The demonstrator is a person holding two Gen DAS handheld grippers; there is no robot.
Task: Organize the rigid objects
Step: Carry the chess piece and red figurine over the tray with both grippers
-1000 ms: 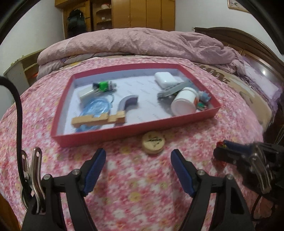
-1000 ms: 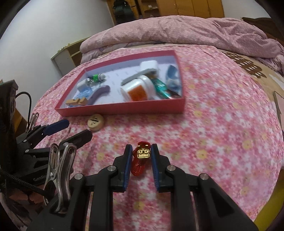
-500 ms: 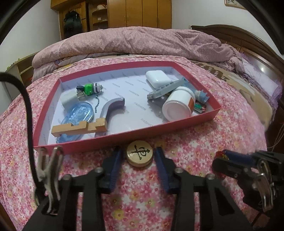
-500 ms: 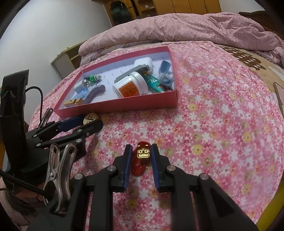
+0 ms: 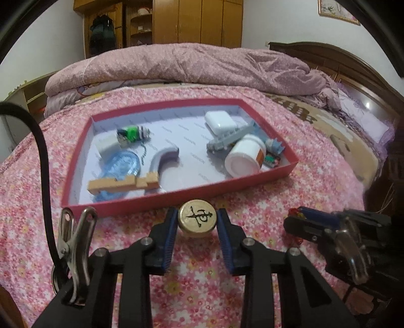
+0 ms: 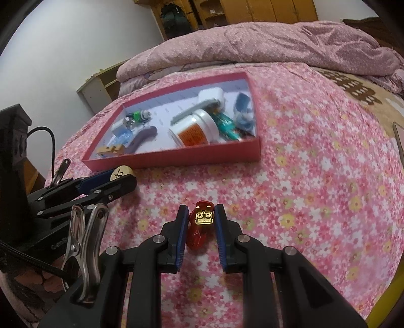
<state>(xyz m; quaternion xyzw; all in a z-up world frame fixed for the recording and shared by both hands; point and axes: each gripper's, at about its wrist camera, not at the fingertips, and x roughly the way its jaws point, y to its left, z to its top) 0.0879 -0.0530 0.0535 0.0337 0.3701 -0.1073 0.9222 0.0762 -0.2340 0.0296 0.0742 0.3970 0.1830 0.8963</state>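
A round wooden chess piece [image 5: 197, 218] with a black character sits between the pads of my left gripper [image 5: 197, 219], which is shut on it just in front of the red tray [image 5: 176, 199]. It also shows in the right wrist view [image 6: 122, 173]. My right gripper [image 6: 201, 222] is shut on a small red and gold toy figure [image 6: 200, 227] above the flowered bedspread, to the right of the left gripper. The tray [image 6: 176, 157] holds several small objects, among them a white jar [image 5: 243, 159], a white case [image 5: 219, 122] and a wooden block [image 5: 123, 184].
The tray lies on a pink flowered bedspread [image 6: 315, 189]. A rolled pink quilt [image 5: 189, 65] lies behind it. A dark wooden headboard [image 5: 353, 68] stands at the right, wardrobes [image 5: 197, 22] at the back, a low shelf [image 6: 101, 85] at the left.
My left gripper moved forward to the chess piece and closed on it. My right gripper kept the red toy and shifted only slightly.
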